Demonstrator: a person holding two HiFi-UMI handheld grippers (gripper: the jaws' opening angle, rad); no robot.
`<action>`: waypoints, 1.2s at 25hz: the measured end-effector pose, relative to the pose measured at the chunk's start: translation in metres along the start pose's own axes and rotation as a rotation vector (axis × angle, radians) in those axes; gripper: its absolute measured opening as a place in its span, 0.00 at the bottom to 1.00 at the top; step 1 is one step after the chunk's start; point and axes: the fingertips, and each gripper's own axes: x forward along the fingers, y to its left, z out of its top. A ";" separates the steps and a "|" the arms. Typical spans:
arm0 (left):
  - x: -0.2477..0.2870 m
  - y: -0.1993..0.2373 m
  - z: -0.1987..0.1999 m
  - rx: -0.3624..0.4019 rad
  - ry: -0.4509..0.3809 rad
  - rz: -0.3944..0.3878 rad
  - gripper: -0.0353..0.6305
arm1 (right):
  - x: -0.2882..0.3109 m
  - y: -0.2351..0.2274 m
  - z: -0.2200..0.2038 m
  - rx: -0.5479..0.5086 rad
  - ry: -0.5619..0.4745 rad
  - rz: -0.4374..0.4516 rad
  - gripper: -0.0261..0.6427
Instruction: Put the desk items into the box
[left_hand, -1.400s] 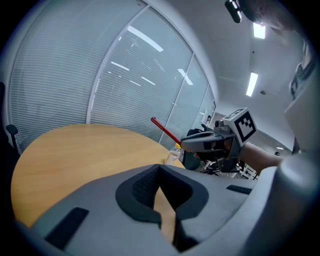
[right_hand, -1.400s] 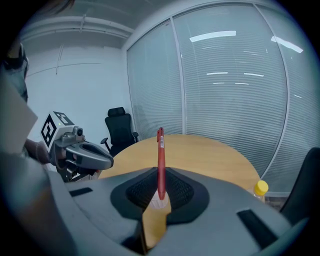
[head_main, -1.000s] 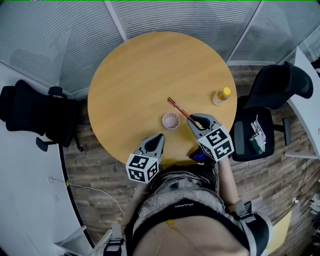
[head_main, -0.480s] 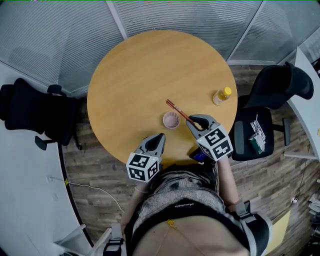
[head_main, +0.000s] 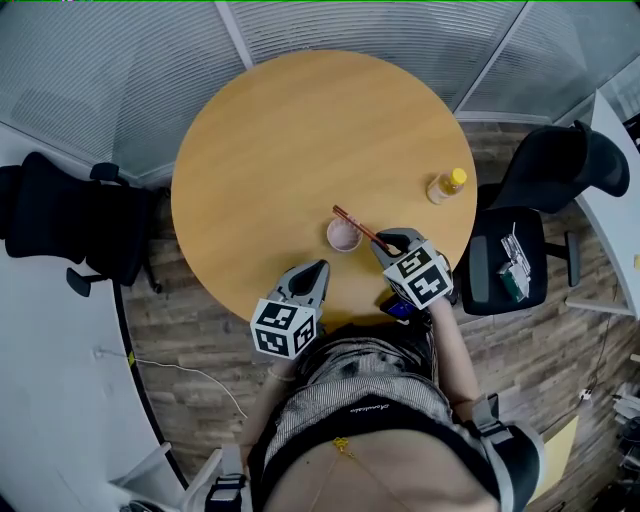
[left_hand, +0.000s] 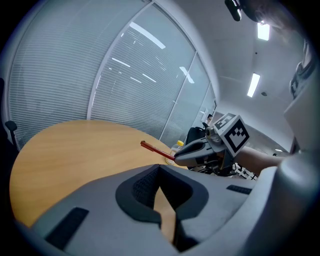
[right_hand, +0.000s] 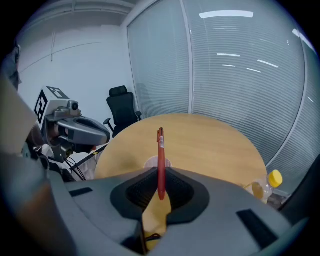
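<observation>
The right gripper (right_hand: 160, 172) is clamped on a red pen (right_hand: 160, 161), which it grips by one end, so most of the pen's length sticks out past the jaws and off the table (head_main: 270, 140). The head view shows the free end reaching over the far right rim of the small pink round container (head_main: 344, 237), just left of the jaw tips. No other receptacle is in sight, so this is probably the box meant. The left gripper (left_hand: 159, 169) hangs left of the container with its jaw tips together and nothing between them.

The step in hand looks like delivering the pen. The next move calls for tipping the free end down, lining it up with the small opening and only then parting the jaws. The pen is far longer than the container is wide, so it may lean on the rim or tip the container over, and the idle left gripper could steady it.

The container stands near the table's near edge, close to the person. The far and left parts of the top are bare wood, which leaves room to move. A yellow-capped bottle (head_main: 445, 187) stands well apart at the right edge
</observation>
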 end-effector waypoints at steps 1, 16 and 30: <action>0.000 0.002 0.000 -0.002 0.000 0.001 0.05 | 0.005 0.001 -0.004 0.001 0.020 0.006 0.13; 0.001 0.012 -0.001 -0.010 0.009 -0.001 0.05 | 0.041 0.006 -0.048 -0.070 0.276 0.021 0.13; 0.000 0.022 -0.002 -0.029 0.004 0.008 0.05 | 0.057 0.010 -0.045 -0.009 0.363 0.086 0.13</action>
